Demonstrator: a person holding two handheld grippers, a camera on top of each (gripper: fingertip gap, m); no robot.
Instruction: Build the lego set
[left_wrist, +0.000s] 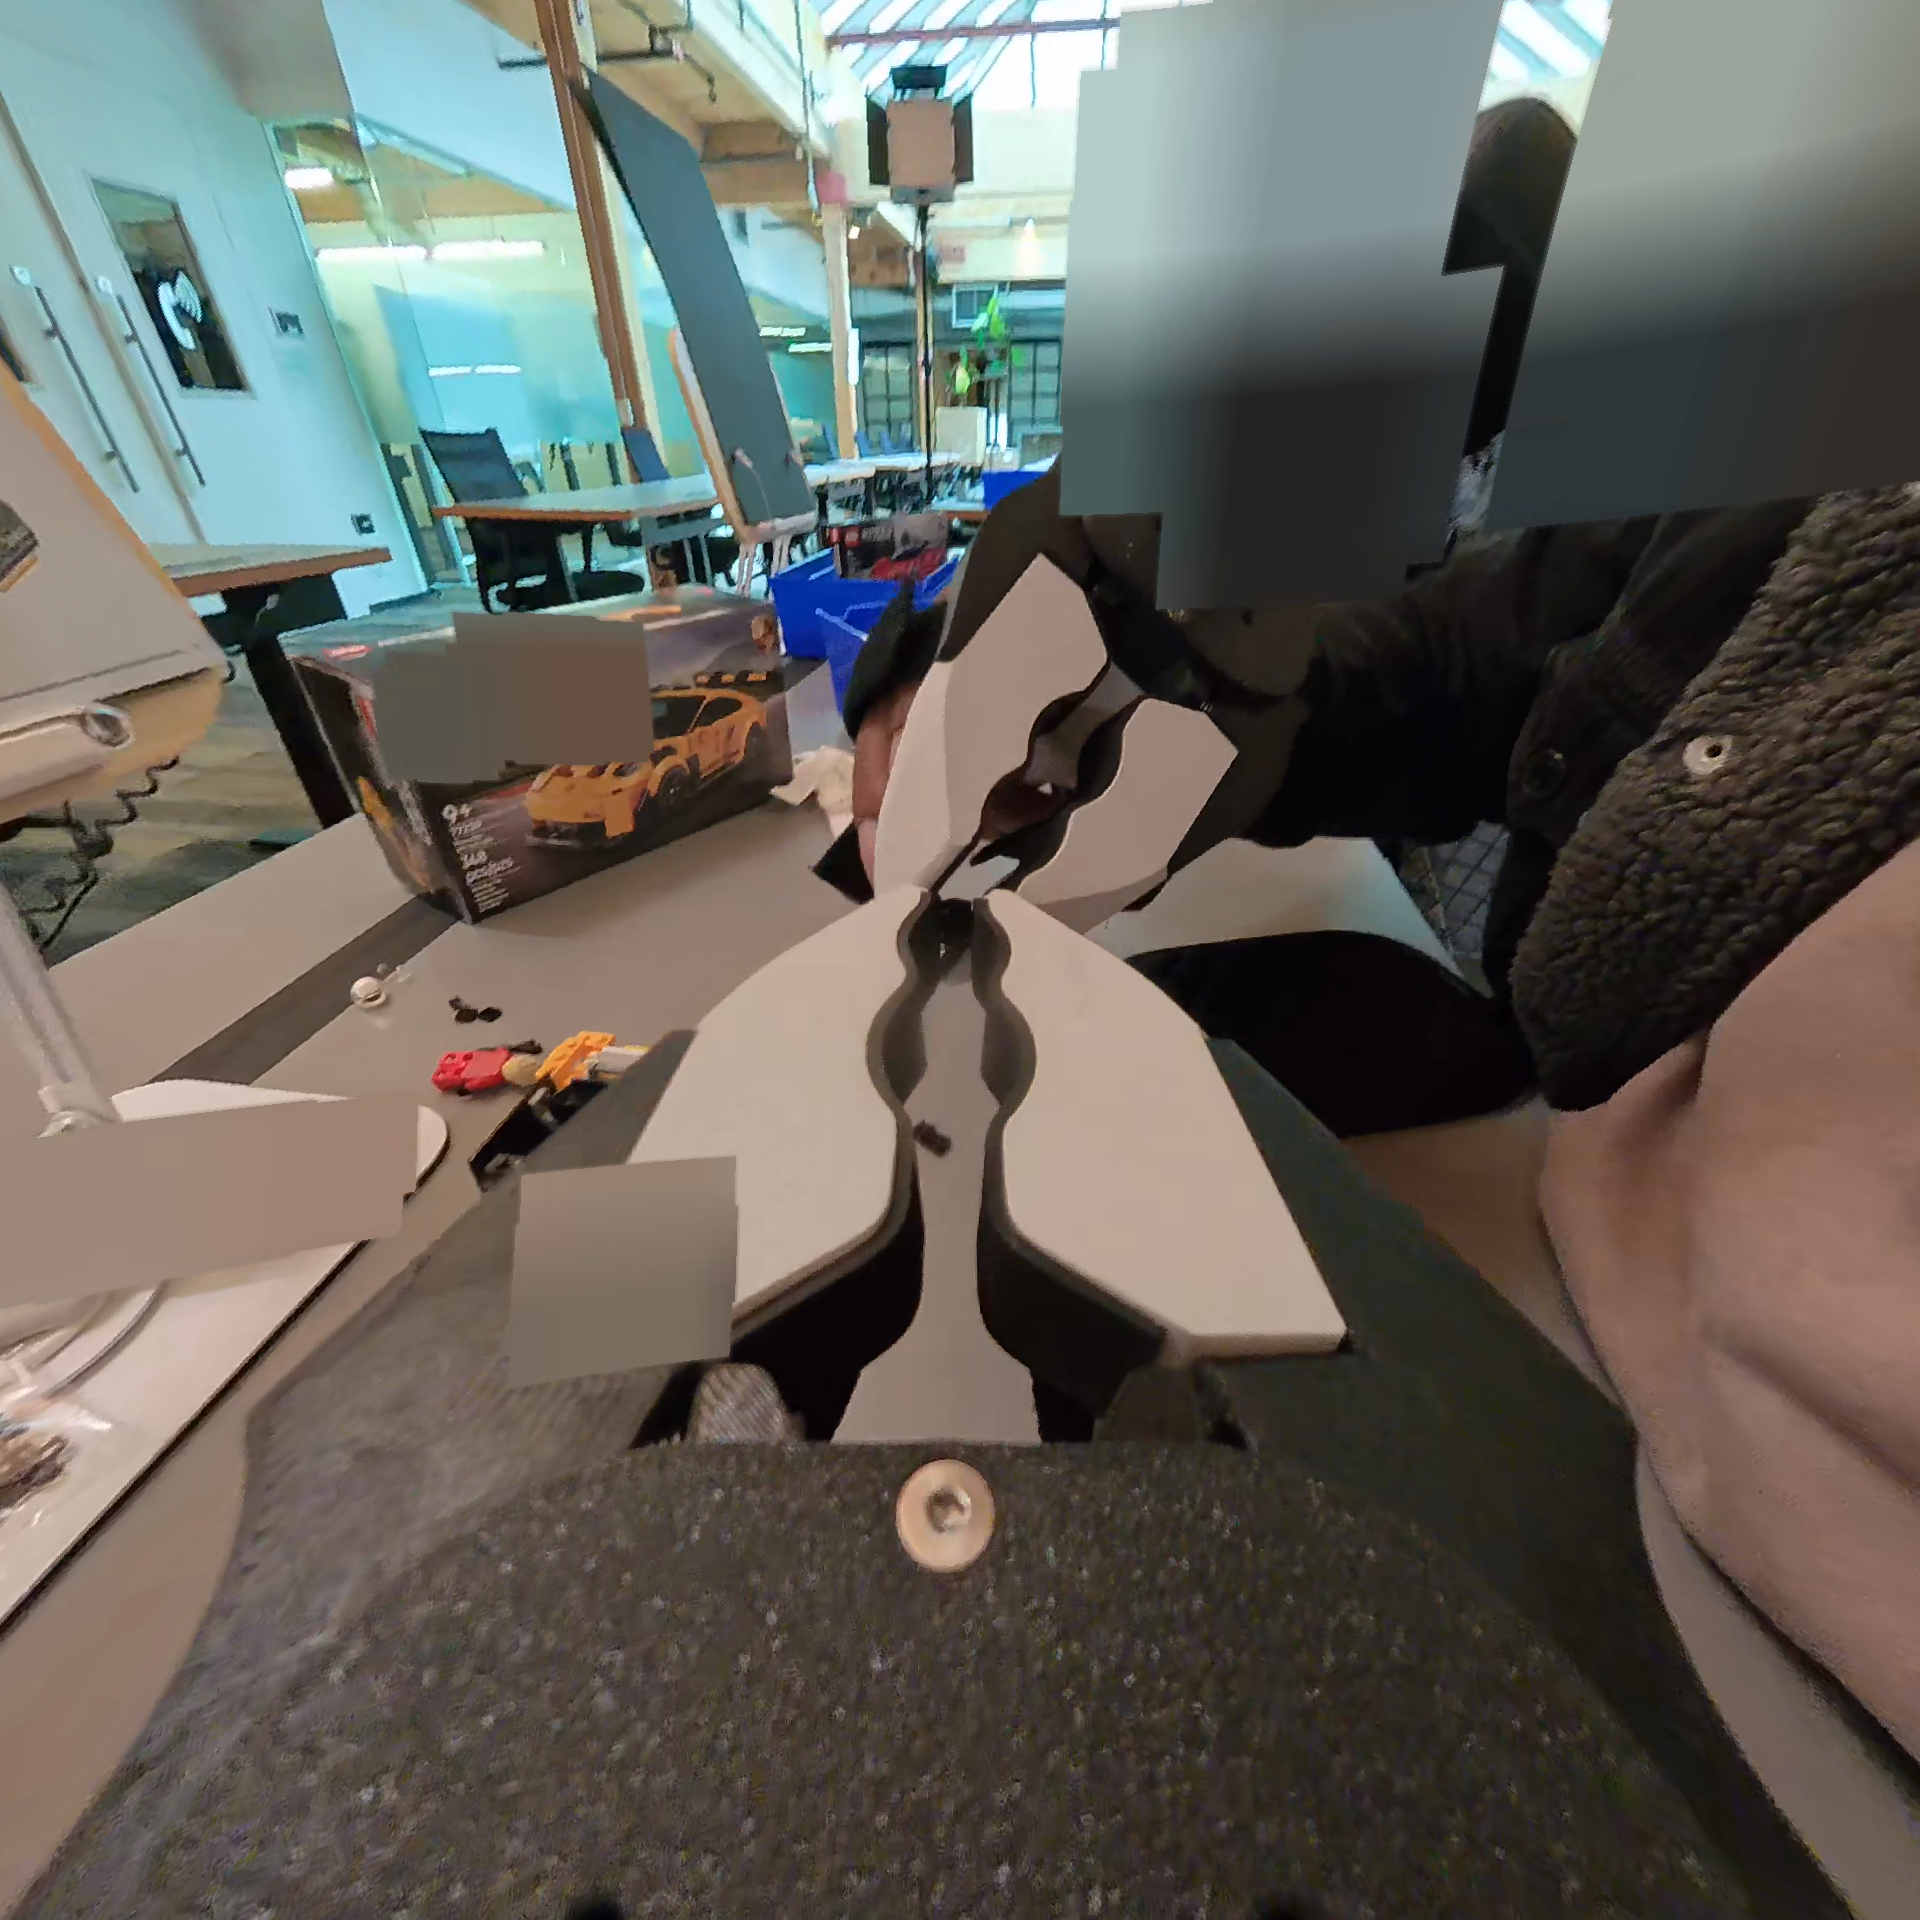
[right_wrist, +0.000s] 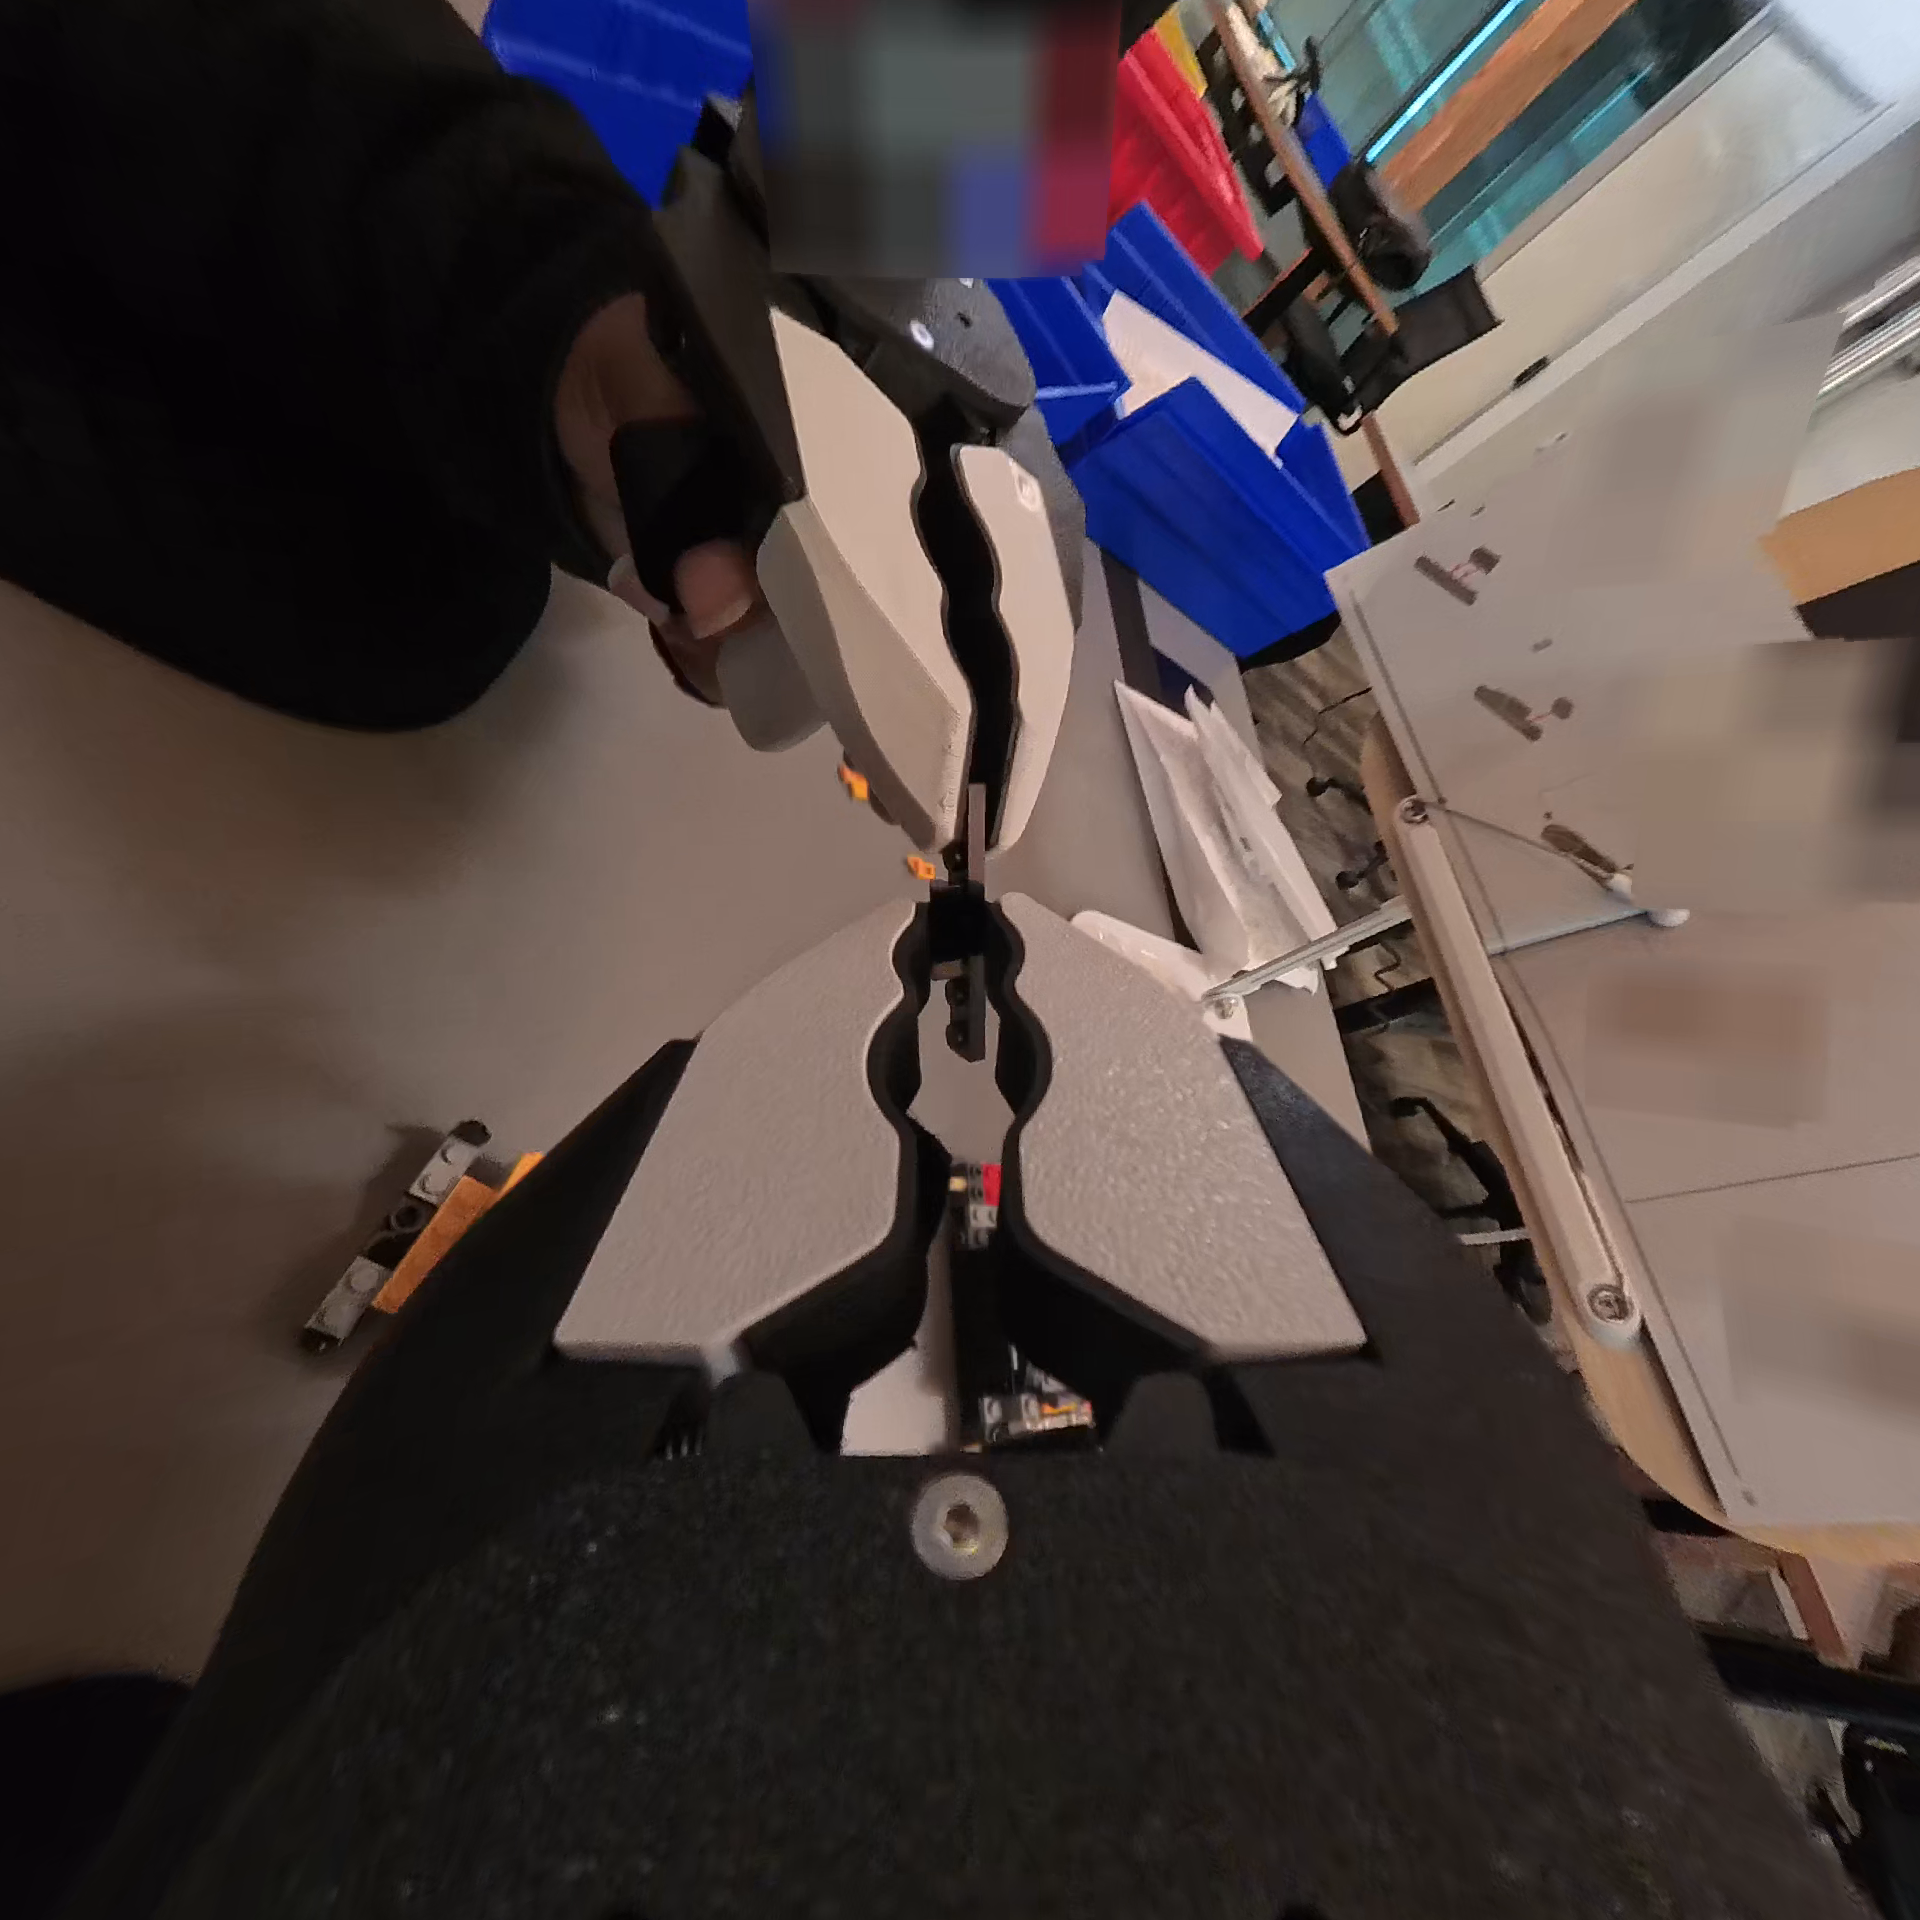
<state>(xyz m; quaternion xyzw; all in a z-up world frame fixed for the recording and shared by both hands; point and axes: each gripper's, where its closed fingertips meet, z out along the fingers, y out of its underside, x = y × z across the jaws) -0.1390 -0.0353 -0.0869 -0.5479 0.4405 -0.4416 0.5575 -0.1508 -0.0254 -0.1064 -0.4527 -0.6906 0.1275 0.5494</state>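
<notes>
Over the grey, smooth bench (left_wrist: 312, 935) the two tongs meet tip to tip, raised above the surface. Largest item: a cardboard box (left_wrist: 561, 748) printed with a yellow car; its writing is partly masked and is not recorded. Blue ribbed plastic bins (right_wrist: 1195, 499) stand beyond. Left tongs (left_wrist: 948, 920): white, grainy, wavy-edged fingers on a black speckled body, pressed together on a small black piece (left_wrist: 948, 935). Right tongs (right_wrist: 961, 925): same build, pinching a black studded plate (right_wrist: 964, 997) that points back toward the camera. A flat grey strip (right_wrist: 977, 831) is nipped in the left tongs' tips. A hand (right_wrist: 665, 499) in a black sleeve grips the left handle. Loose bricks: a grey-and-orange strip (right_wrist: 416, 1236), a red piece (left_wrist: 468, 1070), an orange piece (left_wrist: 582, 1051).
</notes>
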